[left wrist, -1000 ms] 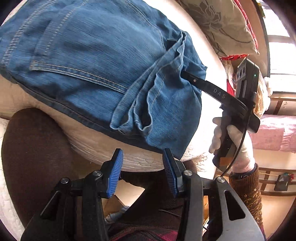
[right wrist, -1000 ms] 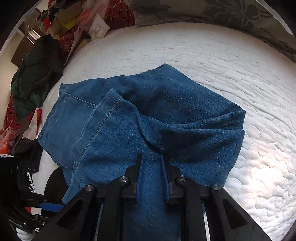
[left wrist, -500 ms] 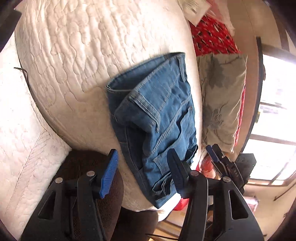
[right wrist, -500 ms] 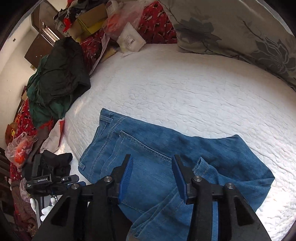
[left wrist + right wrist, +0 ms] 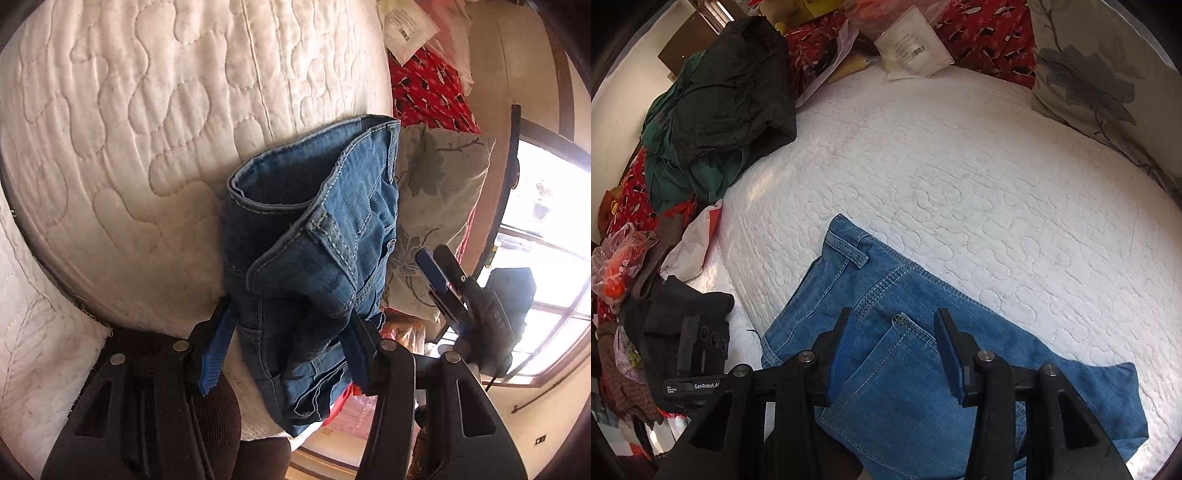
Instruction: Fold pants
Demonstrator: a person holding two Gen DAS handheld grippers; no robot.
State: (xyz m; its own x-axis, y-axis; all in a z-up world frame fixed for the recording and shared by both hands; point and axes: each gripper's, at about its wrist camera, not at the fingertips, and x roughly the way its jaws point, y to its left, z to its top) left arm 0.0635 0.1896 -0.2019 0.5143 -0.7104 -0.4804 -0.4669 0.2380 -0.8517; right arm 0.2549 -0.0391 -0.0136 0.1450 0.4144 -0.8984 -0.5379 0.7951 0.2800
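both hand-held grippers moved closer | pants (image 5: 916,376) between wide jaws, unheld

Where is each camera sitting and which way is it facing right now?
Left wrist: on the left gripper, open, looking along its fingers at the folded jeans on the white mattress; the right gripper shows at right.
Right wrist: on the right gripper, open, above the jeans, facing a pile of dark clothes; the left gripper's body shows lower left.
Shared: jeans, mattress, floral pillow.
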